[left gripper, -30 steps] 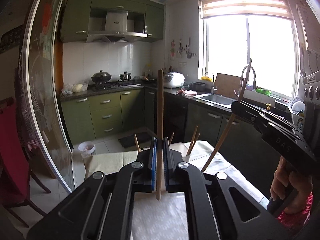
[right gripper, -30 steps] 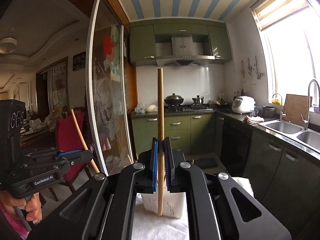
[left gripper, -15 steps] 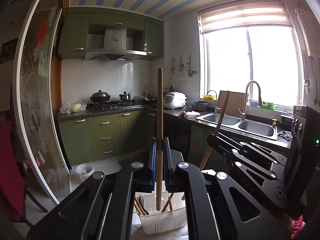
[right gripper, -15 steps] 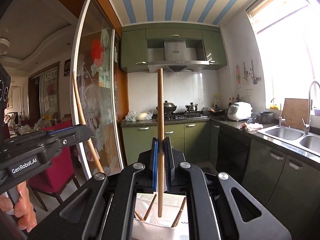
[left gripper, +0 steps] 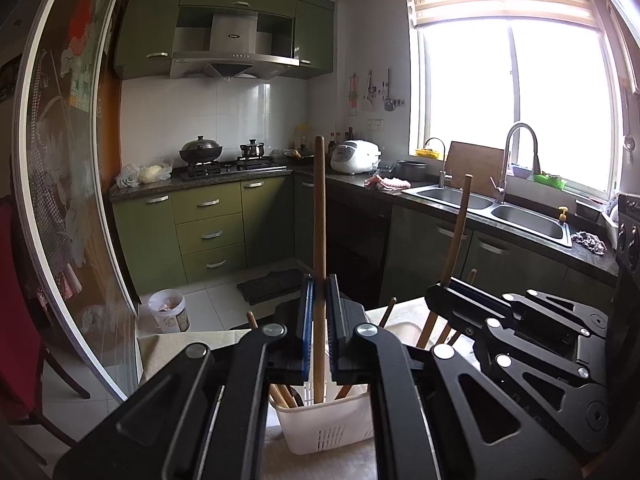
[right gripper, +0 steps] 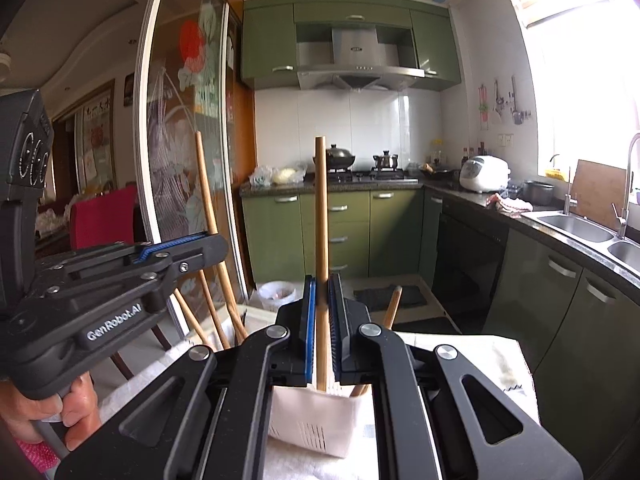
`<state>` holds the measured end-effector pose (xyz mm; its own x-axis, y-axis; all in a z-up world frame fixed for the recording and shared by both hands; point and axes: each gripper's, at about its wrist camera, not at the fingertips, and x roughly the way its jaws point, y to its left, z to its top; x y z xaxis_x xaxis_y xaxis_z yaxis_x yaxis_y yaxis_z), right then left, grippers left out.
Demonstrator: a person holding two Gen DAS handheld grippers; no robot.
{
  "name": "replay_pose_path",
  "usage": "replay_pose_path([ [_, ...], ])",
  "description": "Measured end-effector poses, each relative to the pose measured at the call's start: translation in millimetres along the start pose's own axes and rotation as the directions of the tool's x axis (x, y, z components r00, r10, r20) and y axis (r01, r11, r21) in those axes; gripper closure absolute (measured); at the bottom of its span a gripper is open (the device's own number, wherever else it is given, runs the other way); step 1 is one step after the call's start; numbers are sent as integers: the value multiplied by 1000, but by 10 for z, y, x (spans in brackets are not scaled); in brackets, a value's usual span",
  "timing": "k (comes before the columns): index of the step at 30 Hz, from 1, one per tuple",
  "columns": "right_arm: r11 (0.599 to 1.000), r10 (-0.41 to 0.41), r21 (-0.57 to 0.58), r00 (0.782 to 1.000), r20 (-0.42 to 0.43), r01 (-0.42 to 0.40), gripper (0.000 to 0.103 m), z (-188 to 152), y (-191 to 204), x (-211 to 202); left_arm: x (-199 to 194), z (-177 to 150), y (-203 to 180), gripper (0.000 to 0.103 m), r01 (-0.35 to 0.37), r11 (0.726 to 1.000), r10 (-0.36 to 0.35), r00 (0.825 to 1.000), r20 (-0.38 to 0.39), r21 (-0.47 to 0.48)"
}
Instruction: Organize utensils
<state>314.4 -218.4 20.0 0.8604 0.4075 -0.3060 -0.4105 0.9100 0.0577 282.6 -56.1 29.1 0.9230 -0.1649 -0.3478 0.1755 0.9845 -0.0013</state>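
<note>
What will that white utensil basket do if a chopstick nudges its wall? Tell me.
The white utensil basket is thin slotted plastic, so probably light and apt to slide on the cloth. The chopsticks leaning in it stand well above its rim, so it may tip. The left gripper lowers another stick in.

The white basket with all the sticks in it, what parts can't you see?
- Left wrist view: the left gripper hides the white basket's top and sides.
- Right wrist view: the right gripper covers the basket's inside.
- Both views: how many chopsticks stand inside cannot be counted.
</note>
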Motion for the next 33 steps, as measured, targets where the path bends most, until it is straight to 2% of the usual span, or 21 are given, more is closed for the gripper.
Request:
replay_pose_path([
  [8, 1000, 0, -10, 999, -49, 0, 96, -212, 48, 74, 109, -345, -113, 94, -1, 999, 3, 999, -41, 43],
  [10, 1000, 2, -14, 999, -42, -3, 96, -231, 68, 49, 100, -378, -122, 85, 2, 999, -1, 999, -43, 40],
  [17, 1000, 14, -8, 1000, -21, -14, 96, -289, 63, -97, 1, -451, -161, 84, 6, 999, -5, 999, -41, 39],
  [18, 1000, 17, -6, 1000, -20, -17, 96, -305, 73, -132, -27, -463, -164, 81, 9, 999, -7, 999, -44, 36],
  [19, 1000, 19, -5, 1000, -19, -19, 95, -326, 75, -175, -66, -477, -168, 73, 12, 999, -10, 999, -46, 32],
  [20, 1000, 21, -3, 1000, -16, -21, 89, -332, 70, -224, -108, -483, -167, 68, 14, 1000, -13, 999, -47, 26],
  [21, 1000, 23, -1, 1000, -13, -23, 81, -356, 74, -282, -164, -497, -172, 57, 14, 1000, -13, 999, -46, 20],
  [22, 1000, 19, 1, 1000, -8, -19, 78, -385, 79, -343, -235, -514, -169, 51, 5, 1000, -4, 999, -43, 11],
  [23, 1000, 21, 4, 1000, -3, -21, 70, -426, 76, -418, -318, -536, -155, 48, -2, 1000, 2, 999, -37, 0],
  [24, 1000, 17, 8, 1000, -2, -17, 55, -466, 71, -488, -404, -564, -138, 41, -15, 1000, 15, 999, -33, -10],
  [25, 1000, 14, 13, 1000, -3, -13, 47, -501, 61, -549, -482, -598, -118, 32, -28, 999, 27, 999, -33, -20],
  [26, 1000, 11, 18, 1000, -5, -11, 33, -543, 56, -617, -566, -644, -100, 28, -33, 999, 32, 999, -33, -28],
  [27, 1000, 7, 18, 1000, -11, -7, 27, -595, 51, -690, -647, -694, -89, 19, -38, 999, 37, 999, -34, -31],
  [28, 1000, -1, 15, 1000, -14, 1, 25, -630, 48, -755, -726, -754, -85, 16, -53, 998, 52, 998, -32, -30],
  [30, 1000, -29, 5, 999, -25, 30, 12, -722, 57, -890, -881, -880, -98, 14, -81, 997, 81, 996, -25, -12],
  [33, 998, -60, 3, 997, -47, 60, 4, -879, 76, -1075, -1069, -1041, -100, 11, -99, 995, 99, 995, -34, -10],
])
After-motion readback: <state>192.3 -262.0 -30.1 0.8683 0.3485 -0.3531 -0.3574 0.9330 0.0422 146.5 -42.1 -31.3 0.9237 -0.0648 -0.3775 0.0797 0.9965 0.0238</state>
